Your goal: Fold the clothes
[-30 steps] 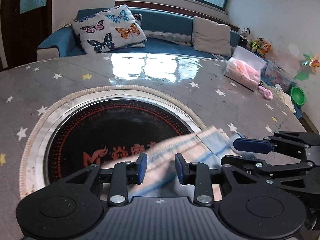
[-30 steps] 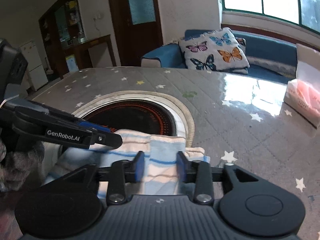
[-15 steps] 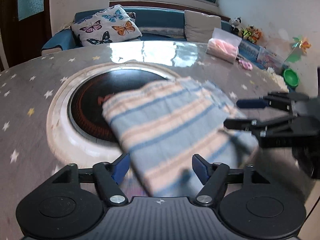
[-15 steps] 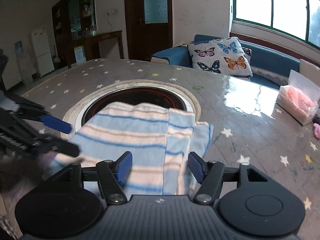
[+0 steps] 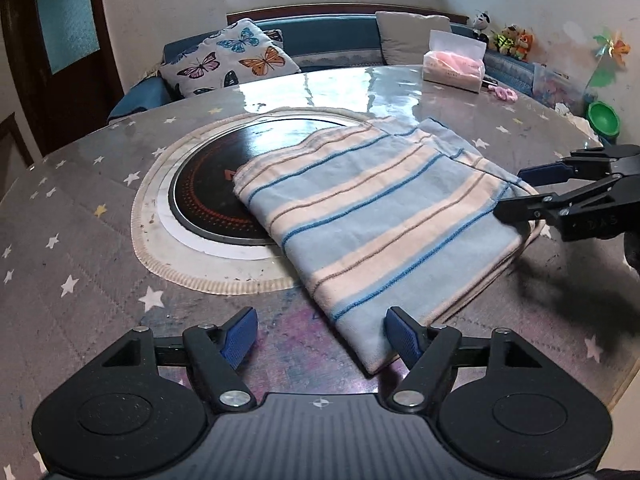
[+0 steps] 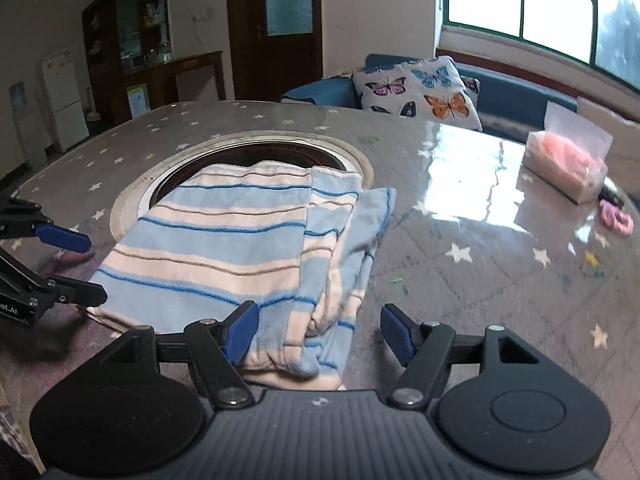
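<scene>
A folded cloth (image 5: 372,216) with light-blue and cream stripes lies flat on the star-patterned table (image 5: 80,240), partly over the round black hotplate (image 5: 208,196). My left gripper (image 5: 322,334) is open at the cloth's near corner, which lies by its right pad unpressed. In the right wrist view the cloth (image 6: 240,248) shows its layered edges. My right gripper (image 6: 319,334) has its jaws opening, with the cloth's near end loose between them by the left pad. Each gripper shows in the other's view: the right gripper (image 5: 520,192) at the cloth's right edge, the left gripper (image 6: 86,268) at its left edge.
A clear bag of pink stuff (image 5: 454,66) and a pink hair tie (image 5: 504,94) sit at the table's far right. A green bowl (image 5: 602,118) stands beyond the rim. Behind the table is a blue sofa with a butterfly cushion (image 5: 232,56).
Both grippers went from narrow jaws over the cloth to wide ones and drew back toward the near edge. The cloth, blurred and moving before, now lies still and flat.
</scene>
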{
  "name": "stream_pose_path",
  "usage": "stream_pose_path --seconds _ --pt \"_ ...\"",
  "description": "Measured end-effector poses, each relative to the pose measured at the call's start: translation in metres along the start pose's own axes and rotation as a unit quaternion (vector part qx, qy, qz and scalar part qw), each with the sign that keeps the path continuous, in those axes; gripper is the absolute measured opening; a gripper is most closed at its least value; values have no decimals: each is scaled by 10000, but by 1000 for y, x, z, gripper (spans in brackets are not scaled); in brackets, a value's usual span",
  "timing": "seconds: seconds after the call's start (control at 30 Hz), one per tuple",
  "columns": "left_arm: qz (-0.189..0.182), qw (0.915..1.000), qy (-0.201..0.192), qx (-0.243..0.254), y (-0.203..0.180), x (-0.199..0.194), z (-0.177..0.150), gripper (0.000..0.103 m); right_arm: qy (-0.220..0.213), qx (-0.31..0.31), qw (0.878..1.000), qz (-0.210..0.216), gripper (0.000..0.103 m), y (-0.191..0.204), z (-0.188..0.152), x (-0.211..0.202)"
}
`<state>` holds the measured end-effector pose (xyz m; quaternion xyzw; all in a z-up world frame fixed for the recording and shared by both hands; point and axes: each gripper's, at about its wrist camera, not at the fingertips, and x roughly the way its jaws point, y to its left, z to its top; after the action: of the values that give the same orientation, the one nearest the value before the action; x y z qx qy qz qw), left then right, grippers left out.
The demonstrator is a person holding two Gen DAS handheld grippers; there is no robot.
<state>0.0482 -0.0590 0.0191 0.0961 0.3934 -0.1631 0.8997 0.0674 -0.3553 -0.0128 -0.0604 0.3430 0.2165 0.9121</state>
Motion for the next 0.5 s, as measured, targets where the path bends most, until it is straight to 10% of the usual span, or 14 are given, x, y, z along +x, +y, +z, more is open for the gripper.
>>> stream_pose_path --seconds 0.5 --pt "36 9999 34 -129 5 -1 0 74 -115 425 9982 403 47 4 7 10"
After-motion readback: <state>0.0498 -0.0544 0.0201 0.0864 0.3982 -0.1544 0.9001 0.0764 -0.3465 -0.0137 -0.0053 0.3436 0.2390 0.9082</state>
